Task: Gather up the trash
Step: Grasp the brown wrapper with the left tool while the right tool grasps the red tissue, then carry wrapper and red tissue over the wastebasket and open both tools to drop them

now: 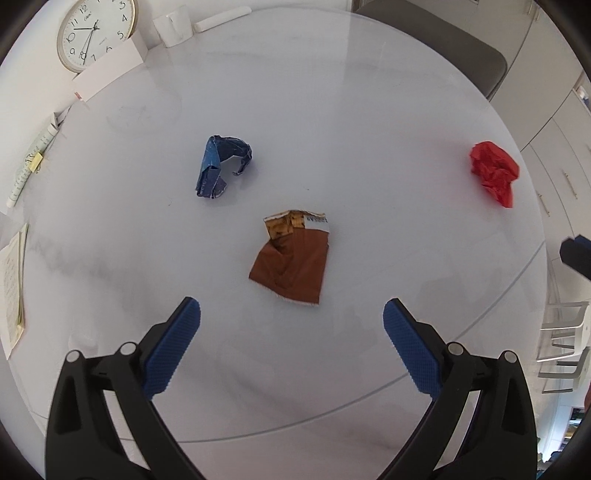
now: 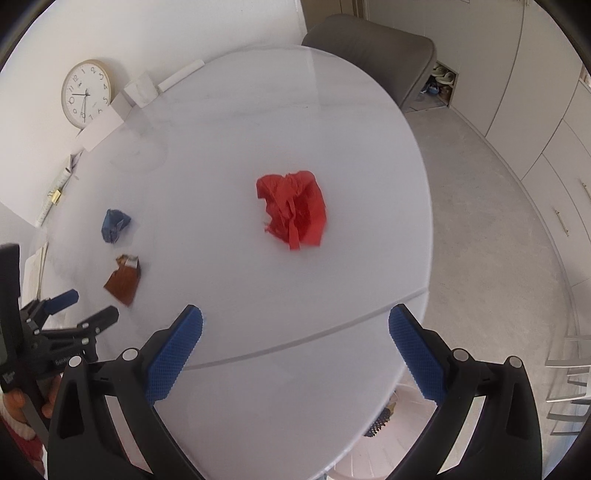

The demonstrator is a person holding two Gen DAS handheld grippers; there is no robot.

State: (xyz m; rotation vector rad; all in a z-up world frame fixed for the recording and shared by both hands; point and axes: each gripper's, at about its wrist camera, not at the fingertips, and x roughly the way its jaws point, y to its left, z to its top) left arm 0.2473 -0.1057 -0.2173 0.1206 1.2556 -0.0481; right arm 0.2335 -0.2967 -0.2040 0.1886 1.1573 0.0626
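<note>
Three scraps of trash on a white counter (image 1: 332,122), both grippers empty.

Left gripper (image 1: 291,317): jaws spread wide, brown wrapper (image 1: 291,258) just ahead at 12 o'clock, blue wrapper (image 1: 221,166) at 11. Right gripper (image 2: 295,321): jaws also wide apart, red crumpled paper (image 2: 293,208) ahead at 12 o'clock.

The wall clock (image 1: 96,33), far ahead and left of the left gripper, bears numerals 1 to 12; its small brand word is unreadable. Print on the brown wrapper's (image 1: 291,258) white strip is illegible
</note>
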